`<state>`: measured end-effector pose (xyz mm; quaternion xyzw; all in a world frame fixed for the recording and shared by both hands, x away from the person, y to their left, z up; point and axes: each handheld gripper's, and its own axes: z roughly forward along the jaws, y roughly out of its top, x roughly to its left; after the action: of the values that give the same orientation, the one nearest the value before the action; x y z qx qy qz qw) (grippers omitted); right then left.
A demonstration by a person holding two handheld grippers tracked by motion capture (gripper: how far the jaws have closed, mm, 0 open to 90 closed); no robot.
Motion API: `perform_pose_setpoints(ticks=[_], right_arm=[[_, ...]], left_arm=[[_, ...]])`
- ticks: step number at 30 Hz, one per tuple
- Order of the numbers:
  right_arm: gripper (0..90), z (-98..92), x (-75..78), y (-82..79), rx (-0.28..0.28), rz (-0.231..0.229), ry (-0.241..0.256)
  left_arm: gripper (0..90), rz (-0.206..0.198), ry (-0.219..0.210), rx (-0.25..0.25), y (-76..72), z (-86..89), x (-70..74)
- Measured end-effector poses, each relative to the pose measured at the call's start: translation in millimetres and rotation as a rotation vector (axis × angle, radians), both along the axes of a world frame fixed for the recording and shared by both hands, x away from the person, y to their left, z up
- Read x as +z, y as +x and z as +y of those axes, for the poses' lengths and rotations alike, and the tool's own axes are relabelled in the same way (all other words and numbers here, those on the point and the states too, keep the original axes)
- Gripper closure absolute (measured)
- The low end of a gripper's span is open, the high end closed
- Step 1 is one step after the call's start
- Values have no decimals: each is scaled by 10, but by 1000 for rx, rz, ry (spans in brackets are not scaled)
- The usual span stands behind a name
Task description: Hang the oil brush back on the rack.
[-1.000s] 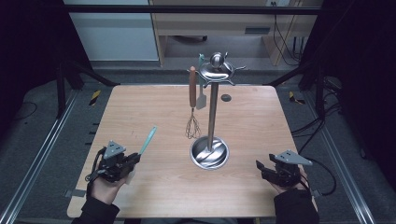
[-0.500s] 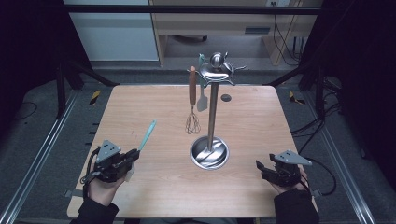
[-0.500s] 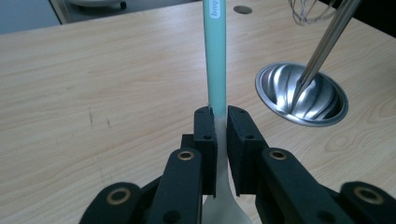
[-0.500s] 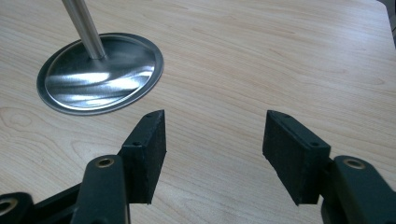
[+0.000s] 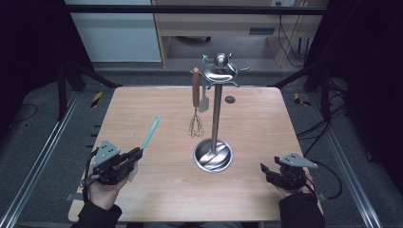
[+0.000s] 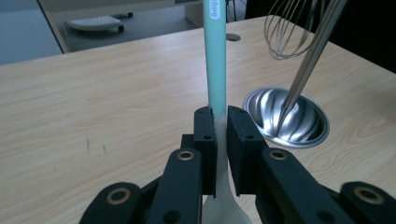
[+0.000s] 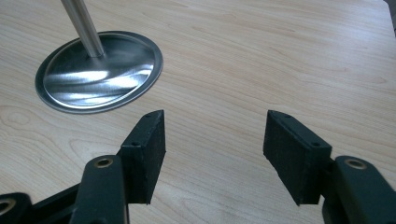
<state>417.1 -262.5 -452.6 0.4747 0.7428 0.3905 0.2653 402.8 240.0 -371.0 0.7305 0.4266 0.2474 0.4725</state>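
The left gripper [image 5: 134, 156] sits at the near left of the table [image 5: 266, 118], clamped on a spatula [image 5: 150, 133]. In the left gripper view the two black jaws press flat against the spatula [image 6: 216, 70] where the teal handle meets the pale blade, with no gap at either pad. The handle points up and away toward the far right; the blade lies behind the jaws, nearer the hand. Gripping at the neck, close to the blade, likely keeps the long handle free, so that its far end can be offered to a hook.

The stand [image 5: 216, 114] occupies the table centre: a steel post rising from a round dished base [image 5: 213, 155] to a crown of hooks. A whisk [image 5: 195, 102] with a wooden handle hangs from a hook on the left side, its wires clear of the table. A second, pale spatula-like utensil [image 5: 204, 97] hangs just beside it, closer to the post. The hanging position keeps each utensil off the table and apart from the base.

The right gripper [image 5: 270, 172] rests at the near right, well apart from the stand. In the right gripper view its jaws stand wide apart with bare wood between them; it holds nothing. The base [image 7: 98, 70] lies to its far left. This idle, open posture suggests it is kept ready to steady the stand if required.
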Motion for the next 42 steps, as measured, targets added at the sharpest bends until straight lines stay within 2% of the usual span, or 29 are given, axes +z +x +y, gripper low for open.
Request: perform_pose_setpoints(ticks=[4,9,15,24,42], right_arm=[[389,-2,-7,9,-3,14,5],[387,11,-24,15,-1,10,-12],[386,24,-33,22,-7,24,-14],[383,25,-35,20,-7,18,-16],[380,26,-34,25,-13,22,-17]], left_arm=[[821,-36,-16,-12,-40,-31,110],[821,-82,-36,-39,-106,-93,261],[821,-129,-42,-82,-194,-175,409],[821,-159,-87,-105,-137,-320,525],[821,-237,-171,-121,-172,-341,728]])
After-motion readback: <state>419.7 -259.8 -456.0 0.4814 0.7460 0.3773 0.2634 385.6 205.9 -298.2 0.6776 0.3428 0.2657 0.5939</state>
